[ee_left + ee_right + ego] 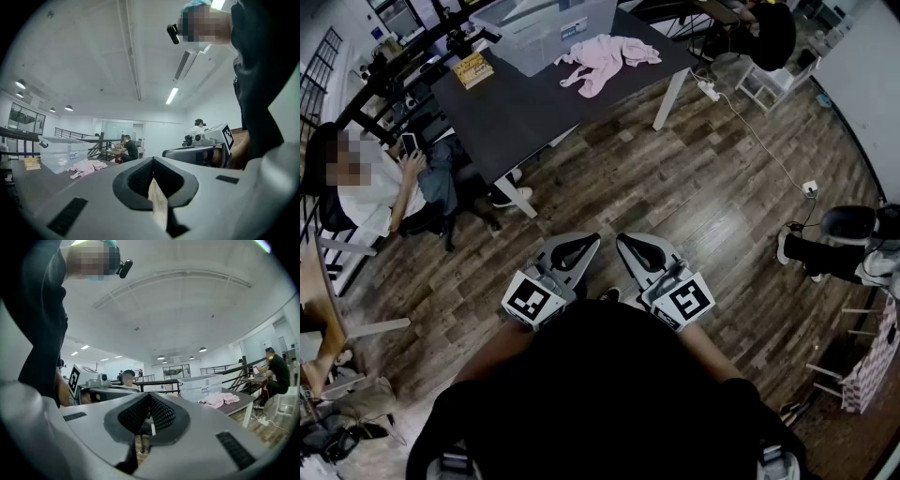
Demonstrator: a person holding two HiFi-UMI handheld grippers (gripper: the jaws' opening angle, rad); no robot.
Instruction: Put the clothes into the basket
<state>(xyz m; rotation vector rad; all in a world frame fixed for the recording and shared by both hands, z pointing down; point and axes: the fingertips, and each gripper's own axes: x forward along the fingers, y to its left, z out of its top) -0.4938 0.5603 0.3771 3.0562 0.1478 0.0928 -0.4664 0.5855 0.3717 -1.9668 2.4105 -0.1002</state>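
A pink garment lies crumpled on the dark table at the far side of the room. Beside it on the left stands a clear plastic bin. Both grippers are held side by side close to my body, level and pointing toward the table, well short of it. The left gripper is shut with nothing between its jaws, and so is the right gripper. The left gripper view shows the garment and bin far beyond the shut jaws. The right gripper view shows the garment and bin likewise.
A book lies at the table's left corner. A person sits left of the table, another at the far right. A power strip with cable lies on the wood floor. A stool stands right.
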